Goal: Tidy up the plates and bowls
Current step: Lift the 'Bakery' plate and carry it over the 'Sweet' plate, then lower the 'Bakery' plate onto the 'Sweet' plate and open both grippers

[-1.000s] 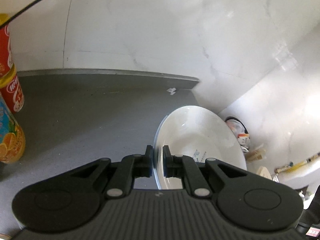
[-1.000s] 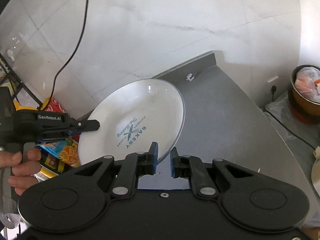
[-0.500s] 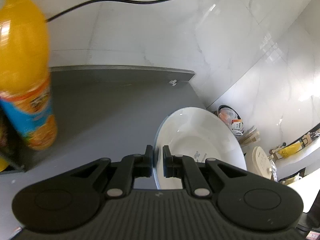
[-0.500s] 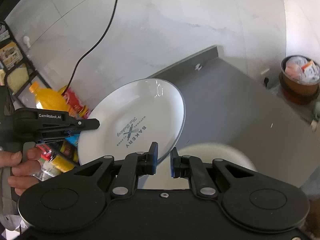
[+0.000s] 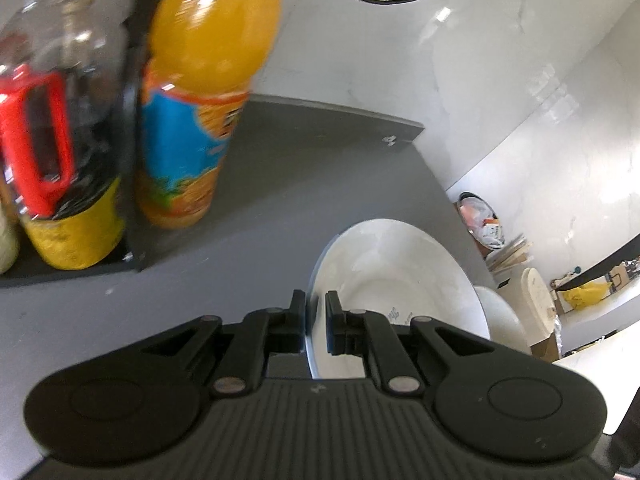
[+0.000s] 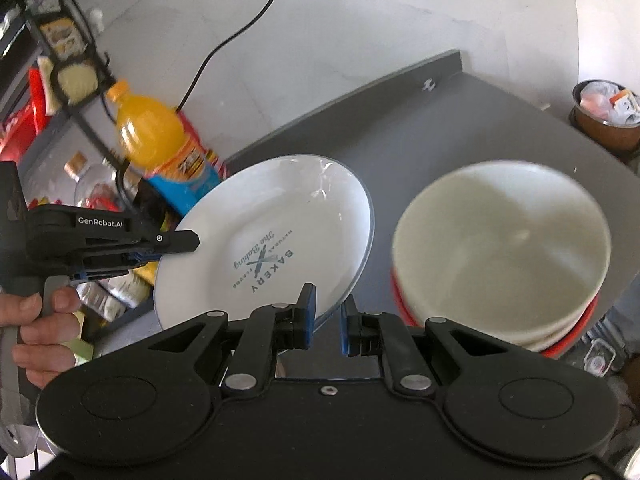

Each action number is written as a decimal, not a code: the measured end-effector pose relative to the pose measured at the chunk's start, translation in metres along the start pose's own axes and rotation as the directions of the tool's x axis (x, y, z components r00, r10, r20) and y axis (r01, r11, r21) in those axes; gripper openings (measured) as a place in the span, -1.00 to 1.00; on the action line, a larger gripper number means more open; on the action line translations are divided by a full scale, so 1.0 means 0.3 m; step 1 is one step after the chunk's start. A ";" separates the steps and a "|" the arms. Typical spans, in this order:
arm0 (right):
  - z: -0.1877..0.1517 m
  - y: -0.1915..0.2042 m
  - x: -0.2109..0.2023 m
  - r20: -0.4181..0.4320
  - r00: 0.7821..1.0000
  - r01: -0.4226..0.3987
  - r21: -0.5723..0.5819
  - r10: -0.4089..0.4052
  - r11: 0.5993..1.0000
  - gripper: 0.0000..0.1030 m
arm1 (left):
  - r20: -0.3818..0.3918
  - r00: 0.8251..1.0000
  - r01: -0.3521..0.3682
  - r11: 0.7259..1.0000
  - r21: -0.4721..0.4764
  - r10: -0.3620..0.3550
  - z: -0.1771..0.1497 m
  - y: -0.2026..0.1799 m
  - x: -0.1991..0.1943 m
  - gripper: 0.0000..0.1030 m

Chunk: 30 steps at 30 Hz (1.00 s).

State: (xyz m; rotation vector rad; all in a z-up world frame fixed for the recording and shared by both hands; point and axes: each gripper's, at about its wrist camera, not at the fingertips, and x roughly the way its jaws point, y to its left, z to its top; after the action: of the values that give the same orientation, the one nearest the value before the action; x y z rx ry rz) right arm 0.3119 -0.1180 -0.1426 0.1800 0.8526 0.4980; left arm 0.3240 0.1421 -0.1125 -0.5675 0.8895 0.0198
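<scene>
Left to right. Person's hand (image 6: 38,332) on trigger of left gripper (image 5: 316,322), jaws clamped on rim of white plate (image 6: 264,240). Orange drink bottle (image 6: 154,140) and rack behind, far left. Plate held tilted above grey counter (image 6: 420,120), "BAKERY" print facing up. Right gripper (image 6: 327,322): near edge of plate between fingers; contact cannot be told. Stacked white bowls (image 6: 504,248) just right of plate, on counter edge.
</scene>
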 end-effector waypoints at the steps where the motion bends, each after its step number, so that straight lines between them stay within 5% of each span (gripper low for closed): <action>1: -0.013 0.008 0.003 -0.006 1.000 -0.002 0.003 0.002 1.000 -0.77 | -0.003 1.000 -0.003 1.000 -0.005 0.003 -0.005 0.010 -0.007 -0.85; 30: -0.272 0.213 0.067 -0.142 0.990 -0.011 -0.111 -0.004 0.994 -0.76 | -0.135 0.985 -0.113 0.991 -0.065 0.103 -0.275 0.341 -0.088 -0.85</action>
State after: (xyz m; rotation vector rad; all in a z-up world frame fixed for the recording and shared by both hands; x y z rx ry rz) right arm 0.2388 -0.0559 -0.1873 0.0438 0.9604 0.5651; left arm 0.2219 0.1956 -0.1808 -0.5928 1.0505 0.1145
